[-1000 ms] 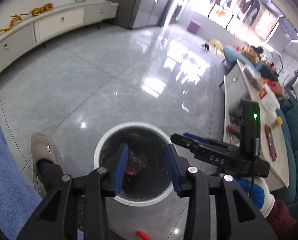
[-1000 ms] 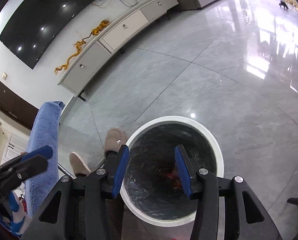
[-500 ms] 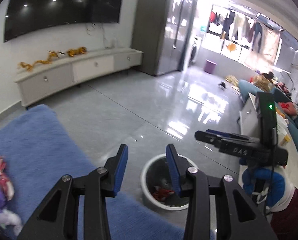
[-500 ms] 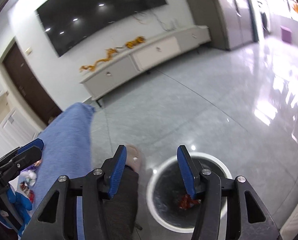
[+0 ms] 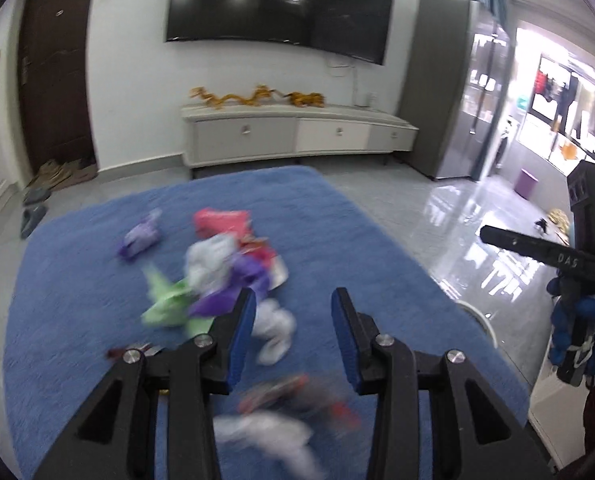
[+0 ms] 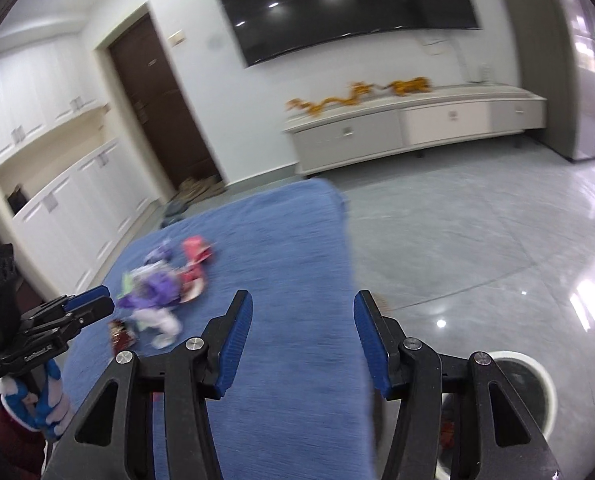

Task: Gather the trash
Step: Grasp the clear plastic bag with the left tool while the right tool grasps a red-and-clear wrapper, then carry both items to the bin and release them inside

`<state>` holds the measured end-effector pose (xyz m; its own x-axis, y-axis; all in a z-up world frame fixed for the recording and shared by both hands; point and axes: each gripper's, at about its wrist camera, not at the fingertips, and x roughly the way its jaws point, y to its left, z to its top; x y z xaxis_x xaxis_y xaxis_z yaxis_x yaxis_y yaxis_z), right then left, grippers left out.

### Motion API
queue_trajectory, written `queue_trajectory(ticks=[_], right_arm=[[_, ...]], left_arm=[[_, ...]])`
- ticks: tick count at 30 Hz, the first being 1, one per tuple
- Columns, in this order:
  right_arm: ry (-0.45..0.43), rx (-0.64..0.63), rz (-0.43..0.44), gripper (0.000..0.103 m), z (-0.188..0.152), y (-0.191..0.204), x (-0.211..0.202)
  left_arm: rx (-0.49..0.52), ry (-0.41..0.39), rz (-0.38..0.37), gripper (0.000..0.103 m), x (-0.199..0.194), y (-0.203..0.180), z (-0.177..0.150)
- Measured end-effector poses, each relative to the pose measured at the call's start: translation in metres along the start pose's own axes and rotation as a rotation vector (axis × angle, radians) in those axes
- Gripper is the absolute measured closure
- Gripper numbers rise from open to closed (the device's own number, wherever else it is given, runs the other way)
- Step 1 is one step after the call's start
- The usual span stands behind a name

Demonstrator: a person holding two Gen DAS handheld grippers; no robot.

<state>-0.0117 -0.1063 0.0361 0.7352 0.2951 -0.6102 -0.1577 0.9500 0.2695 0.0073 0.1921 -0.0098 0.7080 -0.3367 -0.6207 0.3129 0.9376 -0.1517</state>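
Crumpled trash lies blurred on the blue-covered table (image 5: 77,300): a purple wrapper (image 5: 137,236), a pink one (image 5: 221,220), green paper (image 5: 165,304), white tissues (image 5: 275,328) and a red-black wrapper (image 5: 293,392). My left gripper (image 5: 293,320) hovers open over the near pieces, nothing between its blue pads. My right gripper (image 6: 303,320) is open and empty above bare blue cloth (image 6: 297,240), the trash pile (image 6: 157,292) to its left. The white-rimmed bin (image 6: 545,376) stands on the floor at lower right, with red trash (image 6: 447,428) inside. Each view shows the other gripper (image 5: 485,234) (image 6: 93,300) in a blue-gloved hand.
A white TV cabinet (image 5: 297,136) with golden dragon decor stands under a wall TV (image 5: 281,4). The dark door (image 5: 53,72) has slippers (image 5: 33,212) near it. White cupboards (image 6: 57,184) line the left wall. Glossy grey floor (image 6: 477,240) spreads right of the table.
Both grippers swung up and away from above the bin to over the blue table. The bin slid to the lower right edge of the views. The jaws stay open and empty.
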Motion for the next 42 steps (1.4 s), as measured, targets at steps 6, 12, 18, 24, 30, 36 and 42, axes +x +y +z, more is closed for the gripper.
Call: queue_trajectory(ticks=[6, 12, 18, 24, 30, 36, 42], right_arm=[[0.091, -0.069, 0.126, 0.051, -0.010, 0.051, 0.036], [0.182, -0.124, 0.281, 0.051, -0.028, 0.098, 0.063], [0.290, -0.189, 0.410, 0.057, -0.052, 0.132, 0.084], [0.359, -0.205, 0.449, 0.093, -0.064, 0.139, 0.105], [0.346, -0.232, 0.493, 0.102, -0.071, 0.139, 0.099], [0.290, -0.250, 0.532, 0.102, -0.069, 0.132, 0.071], [0.197, -0.239, 0.531, 0.102, -0.059, 0.119, 0.035]], left_arm=[[-0.094, 0.064, 0.006, 0.065, -0.012, 0.040, -0.040], [-0.111, 0.144, -0.084, 0.065, -0.001, 0.018, -0.075], [-0.139, 0.185, -0.108, 0.065, 0.014, 0.006, -0.080], [-0.176, 0.212, -0.093, 0.071, 0.027, 0.009, -0.080], [-0.175, 0.192, -0.090, 0.084, 0.015, 0.005, -0.089], [-0.130, 0.145, -0.068, 0.085, -0.008, -0.006, -0.094], [-0.083, 0.105, -0.050, 0.085, -0.024, -0.017, -0.089]])
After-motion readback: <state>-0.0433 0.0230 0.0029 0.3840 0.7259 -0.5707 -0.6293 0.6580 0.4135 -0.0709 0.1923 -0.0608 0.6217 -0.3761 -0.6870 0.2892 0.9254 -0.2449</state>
